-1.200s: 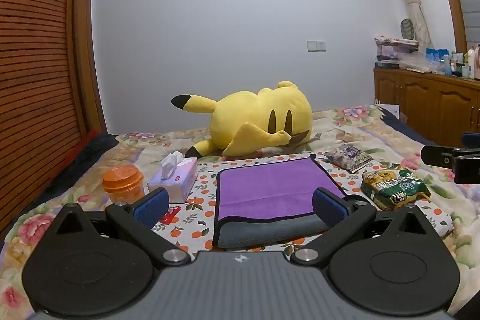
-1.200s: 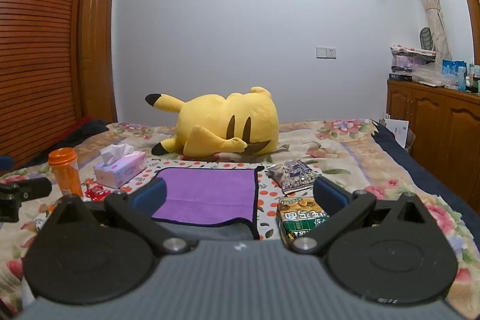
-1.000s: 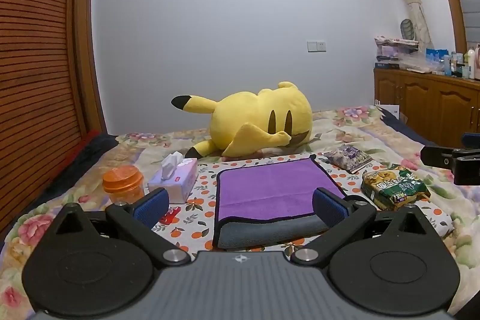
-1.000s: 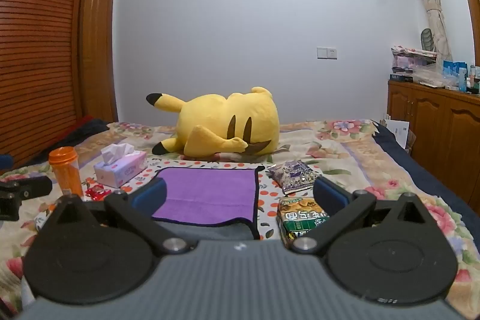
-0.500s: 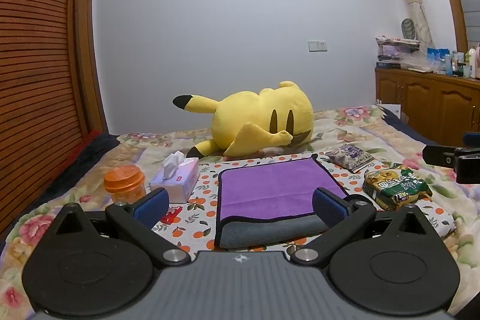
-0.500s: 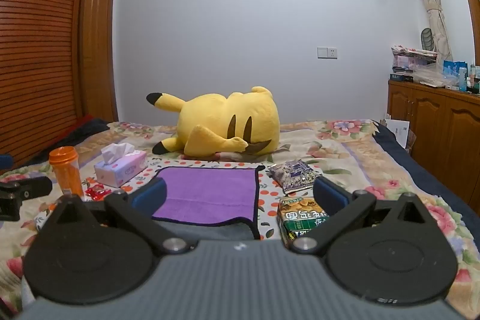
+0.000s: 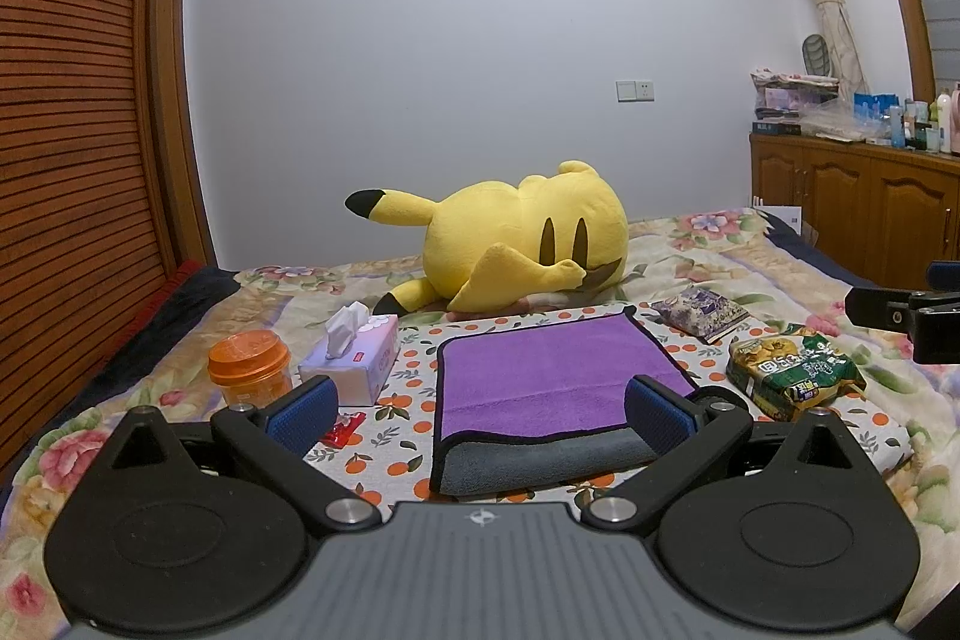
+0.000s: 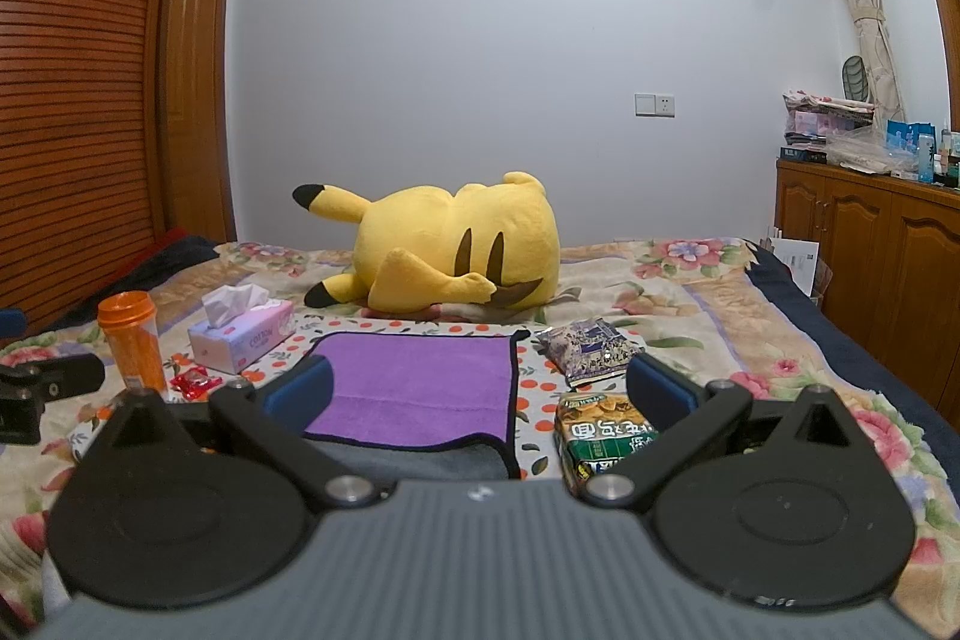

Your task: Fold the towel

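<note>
A purple towel (image 7: 555, 373) with a black hem lies flat on the bed, its near edge turned over to show the grey underside (image 7: 540, 463). It also shows in the right wrist view (image 8: 420, 379). My left gripper (image 7: 477, 409) is open and empty, held just short of the towel's near edge. My right gripper (image 8: 480, 391) is open and empty, to the right of the towel and above its near right corner. Each gripper shows at the edge of the other's view.
A yellow plush toy (image 7: 522, 238) lies behind the towel. A tissue box (image 7: 354, 358), an orange-lidded jar (image 7: 249, 364) and a red wrapper (image 7: 342, 427) sit to the left. A green snack packet (image 7: 792, 370) and a purple packet (image 7: 699, 310) sit to the right. A wooden cabinet (image 7: 852, 214) stands at the far right.
Nothing has visibly changed apart from a very slight shift of the left wrist view; both grippers stay open and nearly still.
</note>
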{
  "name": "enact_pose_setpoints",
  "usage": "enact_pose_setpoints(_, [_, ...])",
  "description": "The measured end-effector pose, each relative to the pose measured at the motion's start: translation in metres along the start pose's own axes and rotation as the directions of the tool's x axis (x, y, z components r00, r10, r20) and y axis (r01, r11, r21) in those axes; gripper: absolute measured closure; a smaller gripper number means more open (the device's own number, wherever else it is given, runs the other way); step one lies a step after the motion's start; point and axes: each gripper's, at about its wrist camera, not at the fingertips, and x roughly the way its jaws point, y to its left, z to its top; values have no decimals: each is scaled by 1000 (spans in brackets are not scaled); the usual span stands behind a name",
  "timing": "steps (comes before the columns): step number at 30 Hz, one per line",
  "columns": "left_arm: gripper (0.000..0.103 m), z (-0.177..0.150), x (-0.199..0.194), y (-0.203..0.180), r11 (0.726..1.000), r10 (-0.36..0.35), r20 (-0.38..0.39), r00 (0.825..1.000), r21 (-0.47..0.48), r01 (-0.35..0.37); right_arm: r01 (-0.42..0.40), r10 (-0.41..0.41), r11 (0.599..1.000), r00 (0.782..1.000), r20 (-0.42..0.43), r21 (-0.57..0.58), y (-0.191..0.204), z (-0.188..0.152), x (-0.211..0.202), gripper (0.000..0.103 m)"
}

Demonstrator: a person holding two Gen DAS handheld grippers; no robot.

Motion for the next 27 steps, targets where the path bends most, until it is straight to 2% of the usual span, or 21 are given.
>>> enact_pose_setpoints(27, [0, -3, 4, 6, 1000, 1, -2, 1000, 6, -1, 0, 0, 1000, 1000, -2, -2, 1, 0, 1, 0])
